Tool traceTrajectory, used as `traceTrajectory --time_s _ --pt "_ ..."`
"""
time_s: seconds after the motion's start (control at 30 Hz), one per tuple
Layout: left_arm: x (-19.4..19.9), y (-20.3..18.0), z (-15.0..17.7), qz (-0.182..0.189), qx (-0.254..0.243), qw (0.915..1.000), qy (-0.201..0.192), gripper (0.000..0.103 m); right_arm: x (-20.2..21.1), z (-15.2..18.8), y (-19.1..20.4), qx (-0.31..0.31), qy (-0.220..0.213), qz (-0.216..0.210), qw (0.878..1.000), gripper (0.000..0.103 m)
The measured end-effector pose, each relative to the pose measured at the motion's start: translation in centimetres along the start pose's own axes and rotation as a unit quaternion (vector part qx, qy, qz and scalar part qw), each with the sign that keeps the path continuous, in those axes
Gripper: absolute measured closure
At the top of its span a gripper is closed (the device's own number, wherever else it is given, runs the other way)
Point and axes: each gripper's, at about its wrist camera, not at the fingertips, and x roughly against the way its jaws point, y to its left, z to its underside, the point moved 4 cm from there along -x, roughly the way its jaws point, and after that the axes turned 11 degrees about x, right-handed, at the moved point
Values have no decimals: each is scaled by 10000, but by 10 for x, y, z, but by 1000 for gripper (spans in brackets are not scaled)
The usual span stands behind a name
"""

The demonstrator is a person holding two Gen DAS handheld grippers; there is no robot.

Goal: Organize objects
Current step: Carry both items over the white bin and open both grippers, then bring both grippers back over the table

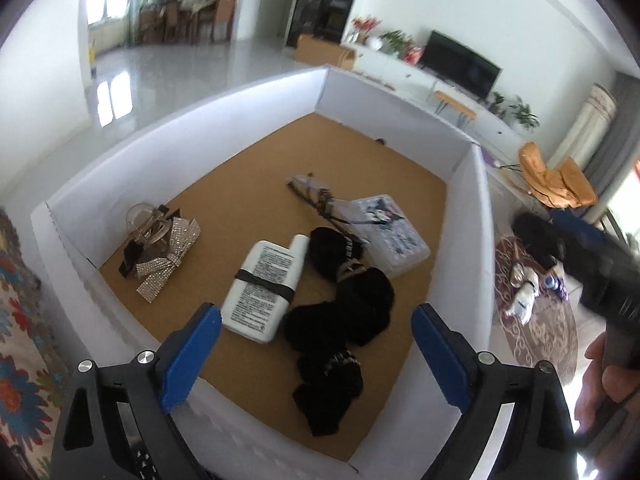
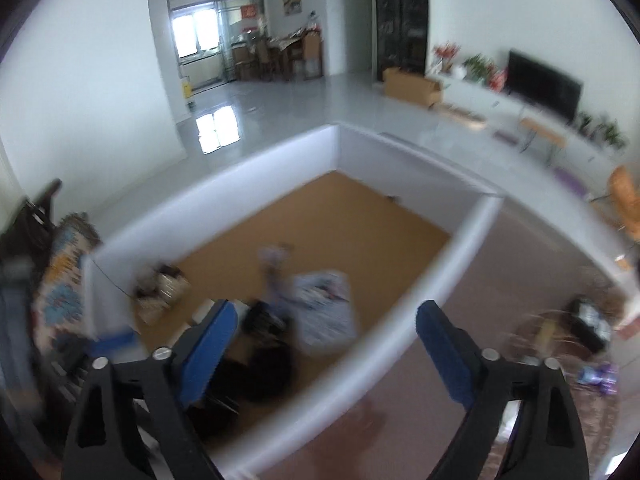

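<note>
Over the white-walled box [image 1: 464, 184], both the left gripper [image 1: 316, 344] and right gripper [image 2: 326, 346] are hovering wide apart and empty, seemingly between picks, next needing a descent onto the black cloth [image 1: 344, 320].

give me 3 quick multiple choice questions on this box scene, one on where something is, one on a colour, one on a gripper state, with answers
1. Where does the white bottle lie in the box?
A. on the brown floor beside the black fabric
B. on top of the clear case
C. outside the box

2. What colour are the pads of the left gripper?
A. red
B. blue
C. yellow

3. How stands the right gripper?
A. shut on the bottle
B. shut on nothing
C. open, holding nothing

Answers: 1 A, it rests on the floor touching the fabric. 2 B, both pads show blue. 3 C, its jaws stand wide with nothing between them.
</note>
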Motion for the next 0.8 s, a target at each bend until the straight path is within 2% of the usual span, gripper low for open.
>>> traceTrajectory --time_s 0.13,0.23,0.33,0.43,0.57,0.63,0.8 --pt "9 -7 16 30 -264 9991 -335 6 32 83 -43 92 101 820 9965 5" --pt "13 -15 18 257 -182 9990 -316 6 49 155 -81 -17 409 1317 9904 5" --pt "22 -32 22 341 -256 9980 -460 6 70 228 -116 -347 714 1776 9809 5" --pt "32 -68 31 413 -674 9950 -610 6 94 288 -151 -879 877 2070 9704 5" --pt "34 -111 48 511 -1193 9899 -574 6 104 335 -178 -1457 1059 2181 9592 5" --pt "34 -127 56 528 -1374 9877 -535 6 107 348 -186 -1707 1027 2194 9551 5" --pt "32 -156 77 577 -1687 9829 -458 6 108 350 -192 -1885 935 2126 9542 5"
